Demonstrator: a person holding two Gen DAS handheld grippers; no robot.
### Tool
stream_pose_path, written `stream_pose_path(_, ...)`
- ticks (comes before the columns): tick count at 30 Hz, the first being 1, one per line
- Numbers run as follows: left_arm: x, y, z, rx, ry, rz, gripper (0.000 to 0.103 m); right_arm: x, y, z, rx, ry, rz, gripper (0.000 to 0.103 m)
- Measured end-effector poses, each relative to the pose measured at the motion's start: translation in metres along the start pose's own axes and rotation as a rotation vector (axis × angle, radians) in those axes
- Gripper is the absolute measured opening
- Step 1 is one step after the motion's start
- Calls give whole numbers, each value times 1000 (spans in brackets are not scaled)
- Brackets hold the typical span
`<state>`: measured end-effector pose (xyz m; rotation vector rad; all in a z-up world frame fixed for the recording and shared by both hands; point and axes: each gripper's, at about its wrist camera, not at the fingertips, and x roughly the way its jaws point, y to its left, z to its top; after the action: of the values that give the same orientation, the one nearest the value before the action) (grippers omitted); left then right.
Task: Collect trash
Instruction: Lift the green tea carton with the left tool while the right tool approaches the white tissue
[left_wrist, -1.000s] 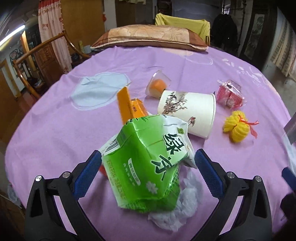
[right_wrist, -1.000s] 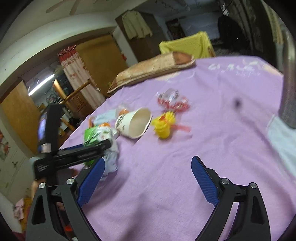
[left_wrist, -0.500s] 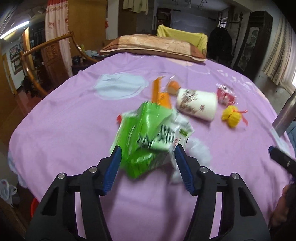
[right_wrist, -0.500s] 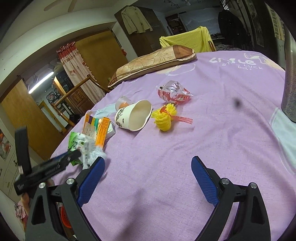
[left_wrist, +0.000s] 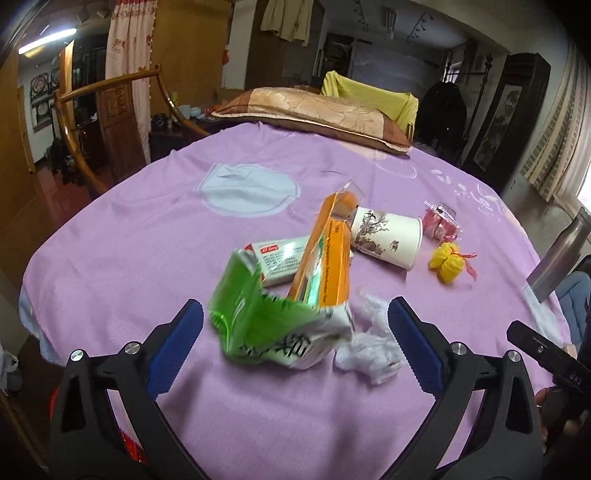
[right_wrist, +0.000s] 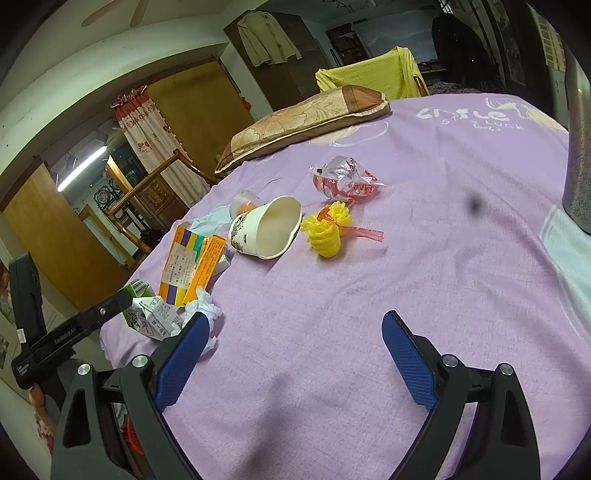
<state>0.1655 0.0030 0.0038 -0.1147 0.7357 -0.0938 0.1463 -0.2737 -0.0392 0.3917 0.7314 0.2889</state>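
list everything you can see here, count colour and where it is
green carton: 1, green and white, crushed, near table edge
tissue: 1, white, crumpled, right of the carton
orange box: 1, orange, behind the carton
white box: 1, white with red label, left of the orange box
paper cup: 1, white with dark print, on its side
jelly cup: 1, clear with orange inside, behind the paper cup
yellow net: 1, yellow with red ribbon, right of the paper cup
wrapper: 1, clear and red, beyond the net
pillow: 1, tan and brown, far edge
tablecloth: 1, purple
left gripper: open
right gripper: open
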Motion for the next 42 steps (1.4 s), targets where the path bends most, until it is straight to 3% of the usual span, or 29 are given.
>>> stream_pose_path(4, 20, 9, -1, -26, 55, 56, 97, 0, 2, 0, -6, 3, 7, 93)
stream_pose_path(7, 21, 29, -9, -89, 89, -23, 97, 0, 2, 0, -7, 3, 8, 93)
stream_pose_path(9, 14, 42, -15, -108, 88, -32, 97, 0, 2, 0, -5, 3, 9, 93)
stream_pose_path(16, -17, 74, -41, -93, 64, 79, 97, 1, 4, -1, -20, 2, 8, 93)
stream_pose_path(22, -20, 70, -49, -66, 53, 114, 97, 1, 4, -2, -25, -1, -3, 93)
stream_pose_path(28, -15, 49, -36, -28, 33, 63, 97, 3, 3, -1, -17, 7, -5, 93)
stream_pose_path(31, -9, 30, -30, 59, 8, 91, 97, 4, 4, -2, -21, 11, -6, 93)
stream_pose_path(33, 1, 22, -26, 109, -8, 153, 97, 4, 4, -1, -24, 12, -7, 93)
stream_pose_path(35, 14, 22, -24, 124, 1, 203, 97, 4, 4, -1, -24, 14, -9, 93)
stream_pose_path(39, 32, 32, -25, 111, 39, 202, 97, 7, 3, -1, -18, 25, -10, 93)
stream_pose_path(40, 32, 35, -26, 102, 30, 199, 95, 8, 4, -1, -21, 28, -11, 93)
stream_pose_path(42, 31, 41, -26, 78, 11, 189, 81, 9, 6, -1, -33, 32, -14, 93)
